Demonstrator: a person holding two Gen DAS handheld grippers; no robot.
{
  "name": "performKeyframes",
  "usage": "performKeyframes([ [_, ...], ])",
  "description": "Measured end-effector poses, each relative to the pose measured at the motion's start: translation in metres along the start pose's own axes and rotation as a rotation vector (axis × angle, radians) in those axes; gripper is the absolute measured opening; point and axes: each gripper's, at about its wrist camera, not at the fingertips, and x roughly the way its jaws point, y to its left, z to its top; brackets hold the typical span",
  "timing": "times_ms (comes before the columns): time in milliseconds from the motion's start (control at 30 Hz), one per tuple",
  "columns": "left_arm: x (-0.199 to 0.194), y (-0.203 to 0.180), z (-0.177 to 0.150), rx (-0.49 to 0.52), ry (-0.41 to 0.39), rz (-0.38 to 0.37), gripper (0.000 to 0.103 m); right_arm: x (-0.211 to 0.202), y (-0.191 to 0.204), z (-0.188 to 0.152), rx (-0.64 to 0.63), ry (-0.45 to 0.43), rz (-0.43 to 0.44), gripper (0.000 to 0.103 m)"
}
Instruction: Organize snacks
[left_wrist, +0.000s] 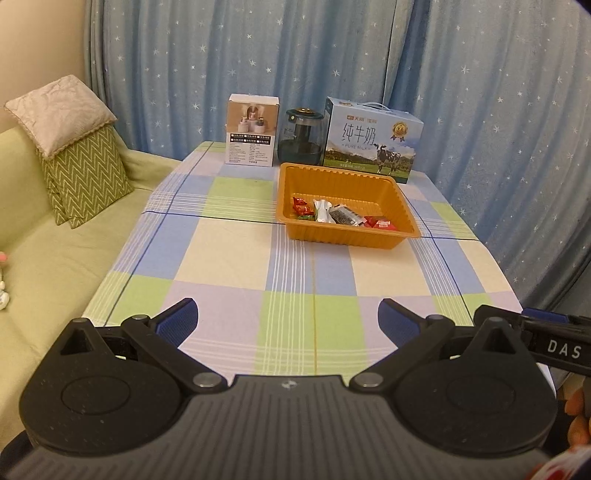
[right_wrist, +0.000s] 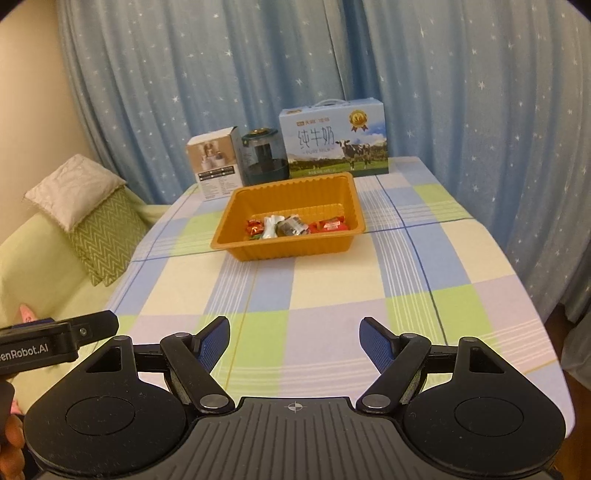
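From the left wrist view, the left gripper (left_wrist: 288, 325) is seen with its jaws spread wide and nothing between them, held above the near end of the desk (left_wrist: 229, 258); the snacks (left_wrist: 340, 216) are gathered in the near part of the orange tray (left_wrist: 402, 206), which stands far up the desk, right of centre; no loose snack is visible on the checked cloth; the step in hand is judged to be a withdrawal or pause, with the sorting apparently done. Should a wrapper need shifting, it would best be approached from above, over the tray's near rim, since the walls slope and the tray looks light enough to slide.

From the right wrist view, the right gripper (right_wrist: 295, 339) is likewise shown with jaws apart and empty; the tray is well apart from it, with a broad stretch of bare cloth between. Room is tightest behind the tray, where a white box (right_wrist: 218, 166), a dark jar (right_wrist: 264, 157) and a milk carton (right_wrist: 334, 142) stand just beside its far rim; the desk's right edge falls away near the curtain; the sofa (right_wrist: 44, 258) lies close on the left; the other gripper's body is seen at the left edge, so crossing should be avoided.
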Motion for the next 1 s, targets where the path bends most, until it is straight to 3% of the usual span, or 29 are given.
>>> performKeyframes([
  [533, -0.053, -0.015, -0.019, 0.046, -0.016, -0.015, 0.103, -0.065, -0.003, -0.017, -0.021, -0.005, -0.025, 0.077],
  [1000, -0.071, -0.019, -0.022, 0.05, -0.033, -0.008, 0.103, -0.085, 0.003, -0.023, -0.047, -0.008, -0.033, 0.077],
])
